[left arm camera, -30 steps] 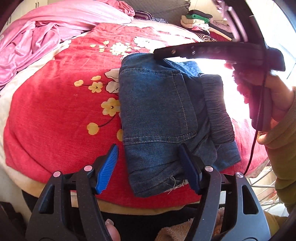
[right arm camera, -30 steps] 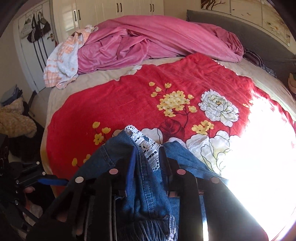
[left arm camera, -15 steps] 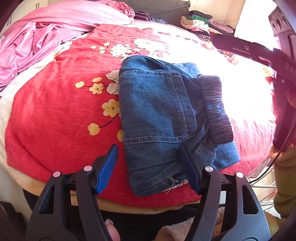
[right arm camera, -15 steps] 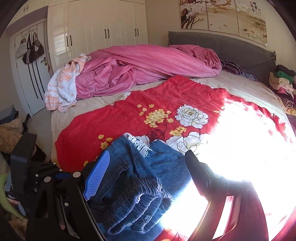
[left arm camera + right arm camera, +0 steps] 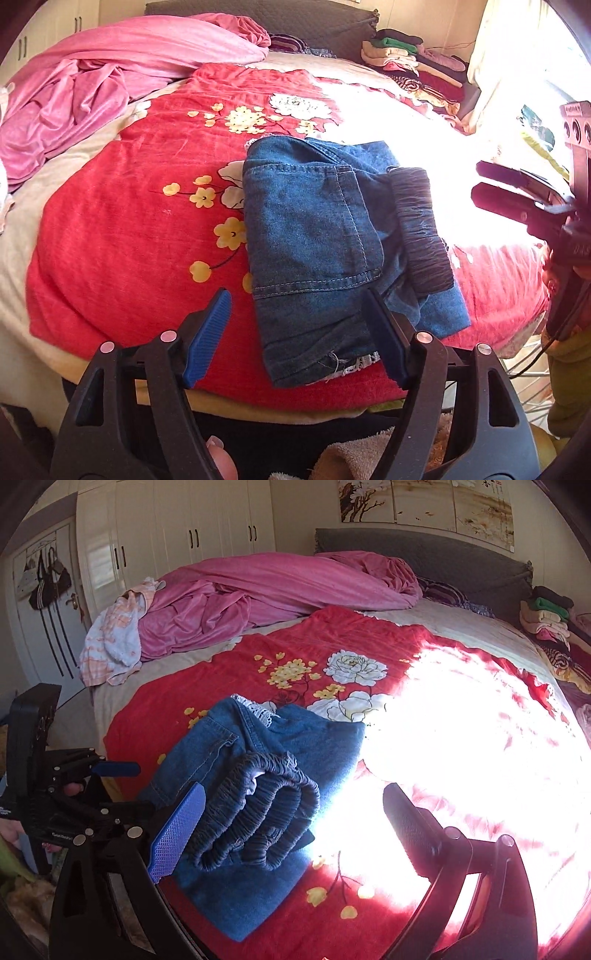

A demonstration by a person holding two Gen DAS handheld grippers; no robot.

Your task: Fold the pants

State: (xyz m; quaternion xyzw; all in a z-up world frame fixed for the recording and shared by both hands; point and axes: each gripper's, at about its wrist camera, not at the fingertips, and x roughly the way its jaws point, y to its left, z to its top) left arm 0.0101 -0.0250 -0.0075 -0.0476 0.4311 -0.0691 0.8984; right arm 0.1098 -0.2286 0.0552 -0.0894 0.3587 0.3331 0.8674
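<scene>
Here the pants (image 5: 325, 240) lie folded into a compact bundle near the bed's (image 5: 177, 664) front edge, on the red floral blanket (image 5: 129, 229). Both the left hand-held gripper (image 5: 299, 336) and right hand-held gripper (image 5: 295, 834) are spread, holding nothing, seemingly because folding looks finished.

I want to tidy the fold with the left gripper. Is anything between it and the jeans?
Nothing visible is in the way. The left gripper has its jaws open at the near edge of the folded jeans, which lie on the red blanket. The right gripper, also open, is off to the side.
</scene>
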